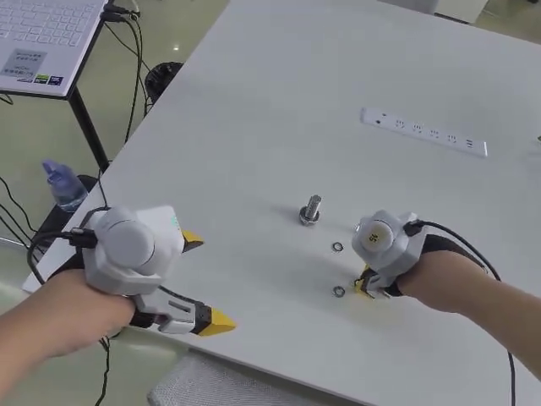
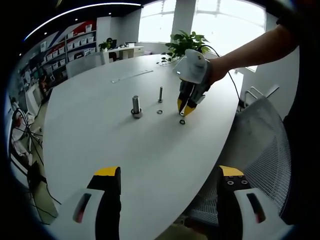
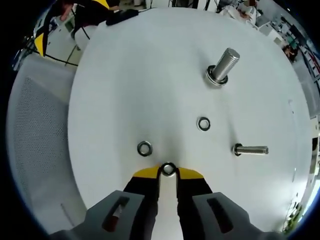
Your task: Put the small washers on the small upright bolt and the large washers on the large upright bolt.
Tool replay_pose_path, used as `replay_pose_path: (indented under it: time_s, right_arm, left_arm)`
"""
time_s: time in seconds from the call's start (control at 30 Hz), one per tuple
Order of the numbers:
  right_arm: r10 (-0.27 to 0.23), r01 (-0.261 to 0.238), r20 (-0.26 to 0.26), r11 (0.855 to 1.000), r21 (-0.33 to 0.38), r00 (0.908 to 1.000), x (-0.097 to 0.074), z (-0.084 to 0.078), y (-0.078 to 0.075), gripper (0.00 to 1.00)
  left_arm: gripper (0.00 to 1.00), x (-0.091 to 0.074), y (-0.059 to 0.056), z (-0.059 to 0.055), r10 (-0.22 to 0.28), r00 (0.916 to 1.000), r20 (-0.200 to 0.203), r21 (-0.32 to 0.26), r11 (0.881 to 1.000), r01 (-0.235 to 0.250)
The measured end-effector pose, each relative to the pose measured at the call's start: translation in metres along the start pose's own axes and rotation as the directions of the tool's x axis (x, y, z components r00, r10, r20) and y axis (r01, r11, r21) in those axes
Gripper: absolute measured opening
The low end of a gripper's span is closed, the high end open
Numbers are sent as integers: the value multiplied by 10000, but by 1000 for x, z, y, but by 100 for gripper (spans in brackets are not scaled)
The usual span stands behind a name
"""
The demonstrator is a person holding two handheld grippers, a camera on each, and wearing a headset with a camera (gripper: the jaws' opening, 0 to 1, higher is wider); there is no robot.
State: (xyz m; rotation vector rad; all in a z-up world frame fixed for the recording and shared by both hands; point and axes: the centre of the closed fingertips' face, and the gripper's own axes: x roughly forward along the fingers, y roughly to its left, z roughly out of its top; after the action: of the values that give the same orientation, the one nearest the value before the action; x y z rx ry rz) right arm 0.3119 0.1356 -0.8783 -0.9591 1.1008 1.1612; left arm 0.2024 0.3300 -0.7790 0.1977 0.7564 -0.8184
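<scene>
The left gripper (image 1: 207,281) and right gripper (image 1: 365,286) share white housings, yellow-tipped black jaws, black cables, perhaps straps.

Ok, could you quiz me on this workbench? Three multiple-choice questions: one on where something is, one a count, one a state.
1. The thick upright steel bolt stands:
A. on the white table
B. on a chair
C. on a laptop

2. How many small silver metal washers lie loose on the table?
A. none
B. two
C. five

3. The jaws of the left hand-held gripper are:
A. open
B. shut on a bolt
C. shut on a washer

Answers:
1 A: its base rests on the tabletop.
2 B: two lie clear of the right hand-held gripper, which pinches a third washer.
3 A: a wide gap between its yellow tips, with nothing in it.
</scene>
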Motion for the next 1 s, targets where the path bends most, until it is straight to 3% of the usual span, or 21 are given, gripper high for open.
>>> replay_pose_path:
  time_s: [0.13, 0.63, 1.0]
  right_arm:
    - [250, -281, 495, 9976, 637, 9985, -2, 0, 1, 13]
    - [305, -347, 562, 9966, 741, 9980, -8, -1, -1, 13]
    - [191, -228, 426, 9957, 900, 9989, -21, -13, -13, 13]
  left_arm:
    - [78, 0, -1, 1, 7, 10000, 43, -18, 10000, -7]
    - [78, 0, -2, 4, 2, 10000, 97, -3, 10000, -2]
    - [80, 2, -2, 10, -64, 9998, 177, 62, 10000, 62]
